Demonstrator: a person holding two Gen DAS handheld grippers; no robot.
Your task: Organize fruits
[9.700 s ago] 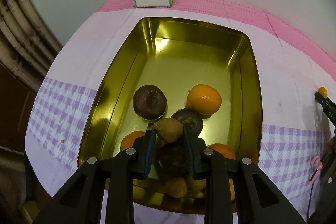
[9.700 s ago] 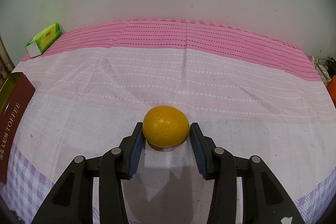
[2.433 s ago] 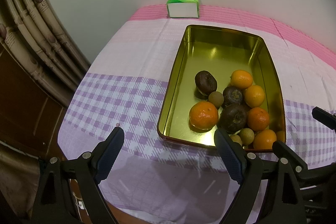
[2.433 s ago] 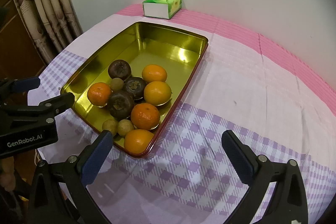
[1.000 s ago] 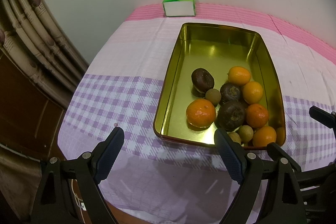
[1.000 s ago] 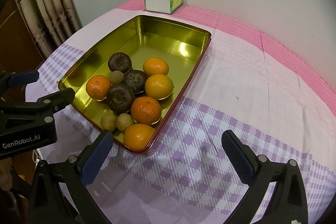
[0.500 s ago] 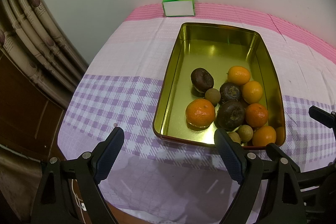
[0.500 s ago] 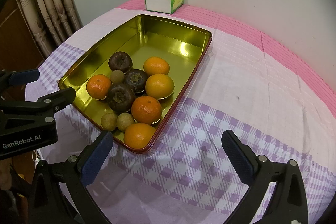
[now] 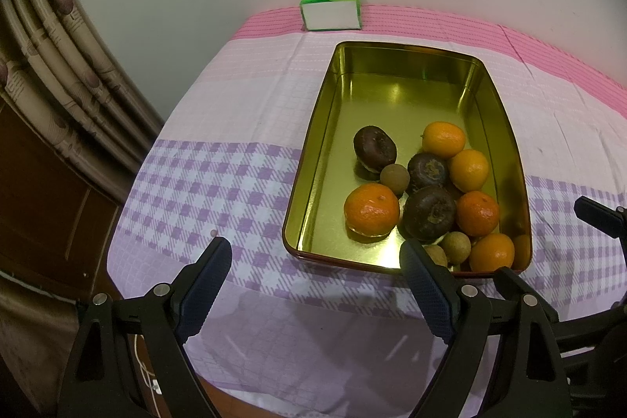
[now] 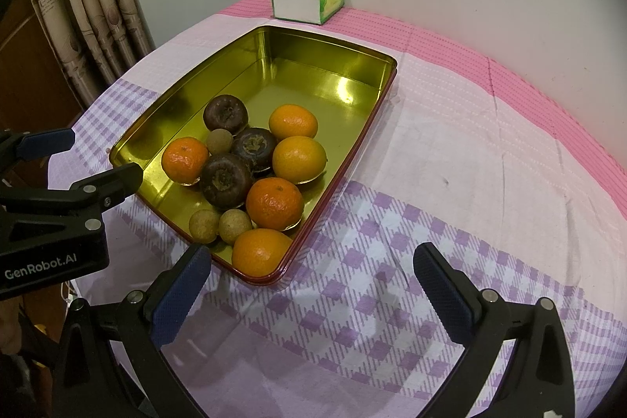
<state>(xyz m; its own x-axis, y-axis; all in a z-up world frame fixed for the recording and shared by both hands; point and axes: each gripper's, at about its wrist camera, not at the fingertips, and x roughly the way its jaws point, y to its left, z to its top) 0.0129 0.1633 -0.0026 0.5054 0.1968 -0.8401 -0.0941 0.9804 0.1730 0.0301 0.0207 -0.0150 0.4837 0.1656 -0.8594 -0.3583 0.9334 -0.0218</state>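
Note:
A gold rectangular tin point(image 9: 313, 159) point(image 10: 250, 53) lies on the checked cloth. Its near half holds several oranges point(image 9: 371, 209) point(image 10: 274, 203), three dark purple fruits point(image 9: 429, 212) point(image 10: 226, 180) and small brown round fruits point(image 9: 394, 178) point(image 10: 203, 225). My left gripper point(image 9: 315, 275) is open and empty, held above the table's near edge, short of the tin's near left corner. My right gripper point(image 10: 311, 275) is open and empty, above the cloth at the tin's near right corner. The left gripper also shows at the left of the right wrist view point(image 10: 66, 159).
A green and white tissue pack point(image 9: 331, 4) point(image 10: 309, 0) sits against the wall behind the tin. Curtains point(image 9: 58, 73) and dark wood hang left of the table. The pink and purple cloth point(image 10: 470, 159) stretches right of the tin. The table's near edge drops off below my grippers.
Long ago the left gripper held a small brown fruit over the tin and the right stood around an orange. Both are now open and pulled back. Over the last second almost nothing moves.

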